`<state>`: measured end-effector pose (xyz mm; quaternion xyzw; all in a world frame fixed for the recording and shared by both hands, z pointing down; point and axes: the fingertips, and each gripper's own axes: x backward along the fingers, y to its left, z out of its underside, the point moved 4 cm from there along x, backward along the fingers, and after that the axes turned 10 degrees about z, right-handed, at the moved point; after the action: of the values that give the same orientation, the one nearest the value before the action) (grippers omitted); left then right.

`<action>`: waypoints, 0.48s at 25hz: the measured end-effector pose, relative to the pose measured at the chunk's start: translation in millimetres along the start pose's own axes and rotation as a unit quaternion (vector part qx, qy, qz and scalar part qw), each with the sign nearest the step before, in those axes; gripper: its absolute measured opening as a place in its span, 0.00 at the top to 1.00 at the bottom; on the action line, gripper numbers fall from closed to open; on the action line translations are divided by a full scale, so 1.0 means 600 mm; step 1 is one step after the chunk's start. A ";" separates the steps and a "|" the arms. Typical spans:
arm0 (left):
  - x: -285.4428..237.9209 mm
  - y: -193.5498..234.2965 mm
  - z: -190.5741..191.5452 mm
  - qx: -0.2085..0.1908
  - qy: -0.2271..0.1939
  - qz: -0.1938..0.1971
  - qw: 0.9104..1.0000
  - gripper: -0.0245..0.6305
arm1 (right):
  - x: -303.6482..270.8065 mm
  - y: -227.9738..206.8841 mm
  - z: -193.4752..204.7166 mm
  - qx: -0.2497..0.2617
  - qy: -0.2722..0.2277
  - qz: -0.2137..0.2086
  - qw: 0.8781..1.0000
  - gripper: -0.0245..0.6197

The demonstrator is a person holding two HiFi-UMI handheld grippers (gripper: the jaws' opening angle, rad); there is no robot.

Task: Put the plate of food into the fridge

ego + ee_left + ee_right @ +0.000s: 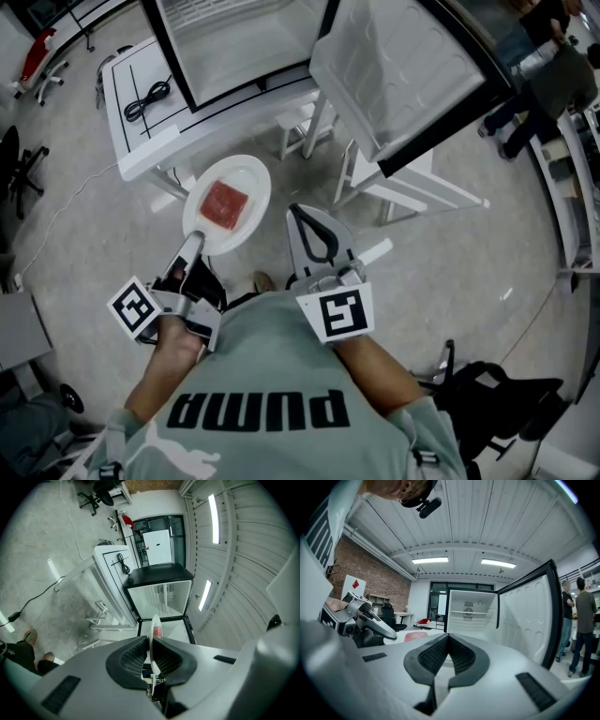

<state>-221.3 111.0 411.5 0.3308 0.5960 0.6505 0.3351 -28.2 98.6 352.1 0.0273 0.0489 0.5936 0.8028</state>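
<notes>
Left tongs [194, 239] clamped on the plate [251, 178] rim, red food [225, 204] on top, plate facing the open fridge [234, 47]. Right tongs [300, 216] closed, empty.

Left gripper [195, 240] jaws clamp the plate [255, 174]; right gripper [298, 216] jaws closed together.

White plate [251, 178], red food square [225, 204], white black-framed fridge [234, 37], speckled grey floor [450, 272].

I see bright, even light from ceiling strip lights [430, 560]; shadows are soft, fisheye bends every edge, black corners frame both gripper views.
</notes>
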 end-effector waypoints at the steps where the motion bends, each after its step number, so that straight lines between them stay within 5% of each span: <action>1: 0.000 0.001 -0.004 0.001 0.000 0.000 1.000 0.91 | -0.004 0.002 -0.001 0.002 -0.001 0.001 1.000 0.95; 12: -0.034 0.006 -0.046 -0.006 -0.012 -0.002 1.000 0.91 | -0.067 -0.001 -0.004 -0.008 -0.015 -0.009 1.000 0.95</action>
<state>-233.1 78.8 412.2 0.3355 0.5885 0.6494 0.3455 -39.4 60.2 351.5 0.0297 0.0328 0.5866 0.8087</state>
